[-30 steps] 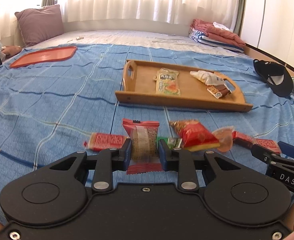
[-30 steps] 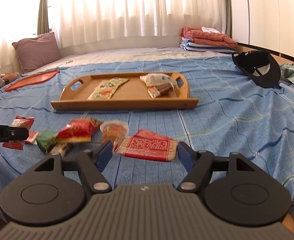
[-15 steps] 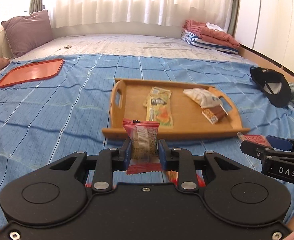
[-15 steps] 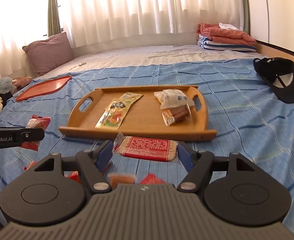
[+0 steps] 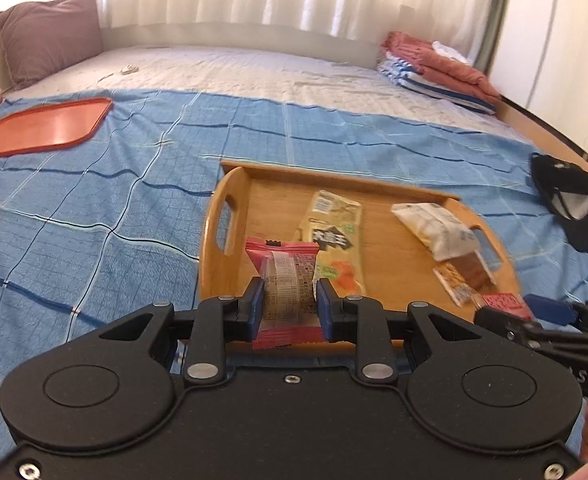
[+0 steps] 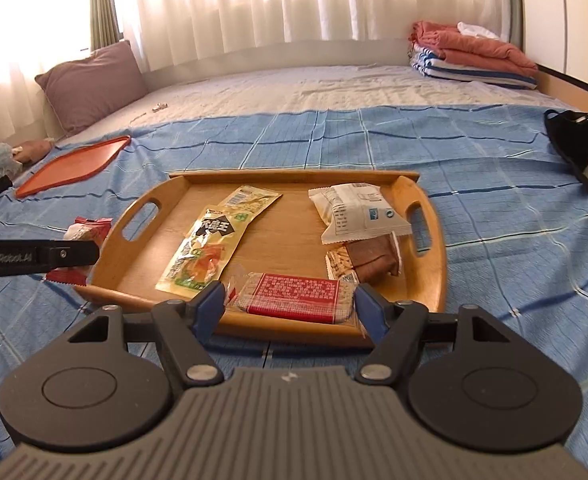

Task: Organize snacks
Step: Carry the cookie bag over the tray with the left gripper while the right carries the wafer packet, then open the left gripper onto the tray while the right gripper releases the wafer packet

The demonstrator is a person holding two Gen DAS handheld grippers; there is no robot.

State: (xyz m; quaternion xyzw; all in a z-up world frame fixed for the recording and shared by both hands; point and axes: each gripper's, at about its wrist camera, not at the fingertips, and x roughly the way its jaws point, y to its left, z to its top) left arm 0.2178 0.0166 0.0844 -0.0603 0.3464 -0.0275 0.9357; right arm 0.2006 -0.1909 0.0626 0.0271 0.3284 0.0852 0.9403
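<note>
Right wrist: "GenRobot.AI" on left gripper (image 6: 74, 256), both jaws pinching snack packets.

Smooth wood tray (image 6: 433, 280), glossy plastic wrappers (image 6: 210, 248), cloth bedsheet (image 6: 493, 168).

Both wrist cameras look forward and downward along their fingers, close above the bed; both share the wooden tray (image 5: 409, 216) (image 6: 294, 240) and curtained window.
</note>
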